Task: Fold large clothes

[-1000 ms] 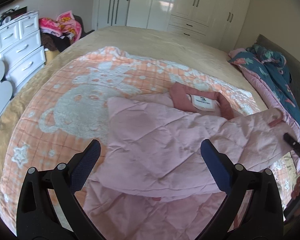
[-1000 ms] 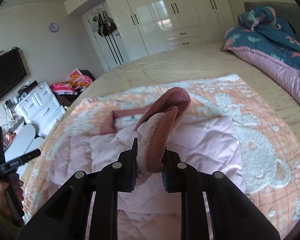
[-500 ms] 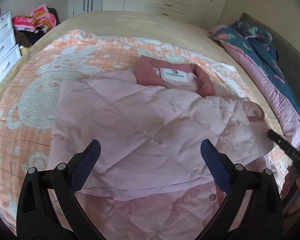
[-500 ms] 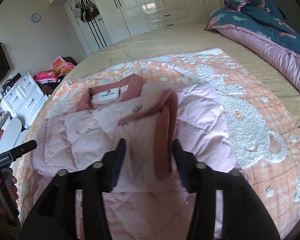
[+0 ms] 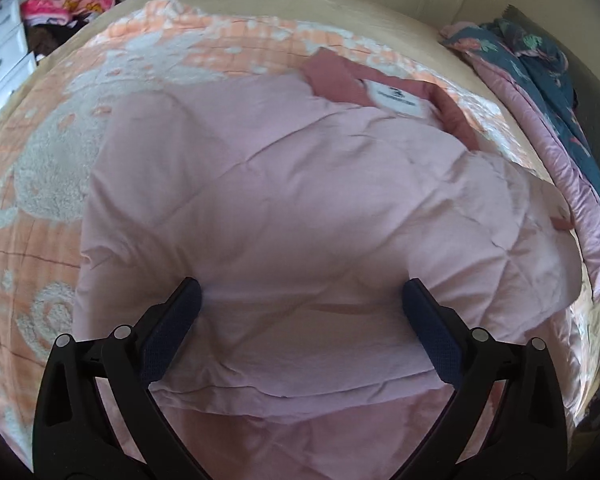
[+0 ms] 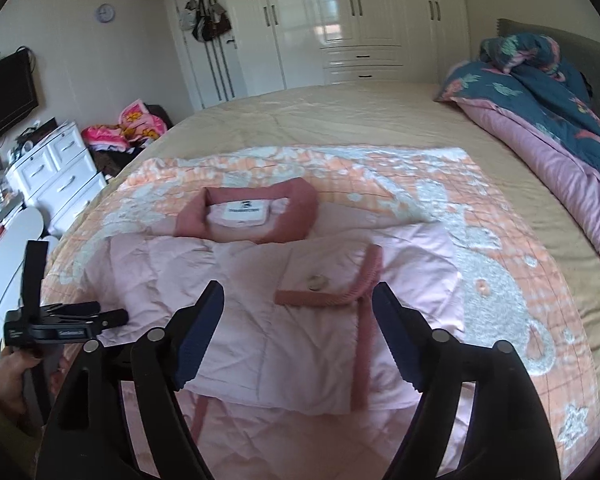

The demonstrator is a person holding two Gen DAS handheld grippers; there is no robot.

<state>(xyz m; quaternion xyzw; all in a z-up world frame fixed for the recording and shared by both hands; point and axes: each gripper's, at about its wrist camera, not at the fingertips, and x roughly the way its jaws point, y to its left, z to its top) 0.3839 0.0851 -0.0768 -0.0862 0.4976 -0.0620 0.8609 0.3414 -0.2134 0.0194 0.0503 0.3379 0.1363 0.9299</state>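
Note:
A pale pink quilted jacket (image 5: 284,216) lies on the orange bear blanket (image 5: 60,168), its dusty-rose collar (image 5: 340,76) with a white label at the far end. Both sleeves lie folded across its body; the right wrist view shows the jacket (image 6: 260,332) and a sleeve cuff (image 6: 360,284) with a button on top. My left gripper (image 5: 300,300) is open and empty, low over the jacket's lower half. My right gripper (image 6: 298,300) is open and empty, just in front of the cuff. The left gripper's body (image 6: 56,324) shows at the left edge of the right wrist view.
The blanket (image 6: 500,240) lies on a beige bed (image 6: 360,120). A teal and pink duvet (image 6: 560,112) is bunched along the right side. White drawers (image 6: 56,176) and a clothes pile (image 6: 128,128) stand left of the bed; wardrobes (image 6: 360,20) behind.
My right gripper opened and let go of the sleeve cuff, which now lies flat on the jacket. My left gripper moved lower and closer over the jacket.

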